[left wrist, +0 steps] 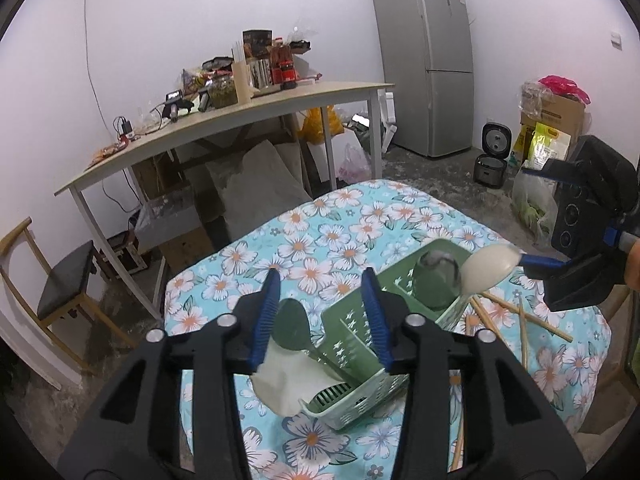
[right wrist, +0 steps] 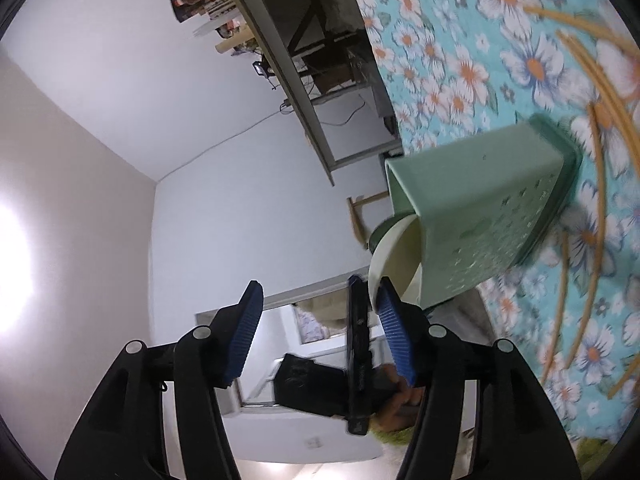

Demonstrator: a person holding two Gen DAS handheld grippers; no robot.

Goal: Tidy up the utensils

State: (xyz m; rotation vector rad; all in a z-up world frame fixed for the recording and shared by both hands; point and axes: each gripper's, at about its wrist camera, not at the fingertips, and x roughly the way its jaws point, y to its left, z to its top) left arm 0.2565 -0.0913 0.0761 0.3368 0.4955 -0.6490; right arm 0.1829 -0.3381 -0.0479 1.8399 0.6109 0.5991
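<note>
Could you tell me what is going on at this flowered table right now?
A person with a gripper in each hand is sorting utensils into a green caddy on the flowered tablecloth. The left gripper is open over the caddy's near end, above a dark green spoon. The right gripper is also open, holding nothing. A cream spoon stands in the caddy, and chopsticks lie loose beside it.

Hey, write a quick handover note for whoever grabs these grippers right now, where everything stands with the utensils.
Left gripper: open, holding nothing, over the green caddy.
Right gripper: open, holding nothing, beside the caddy's top.
Done: green spoon, two cream spoons and a dark ladle stand in the caddy on the floral tablecloth.
Left: chopsticks lie loose on the cloth beside the caddy; gather them and put them in.
</note>
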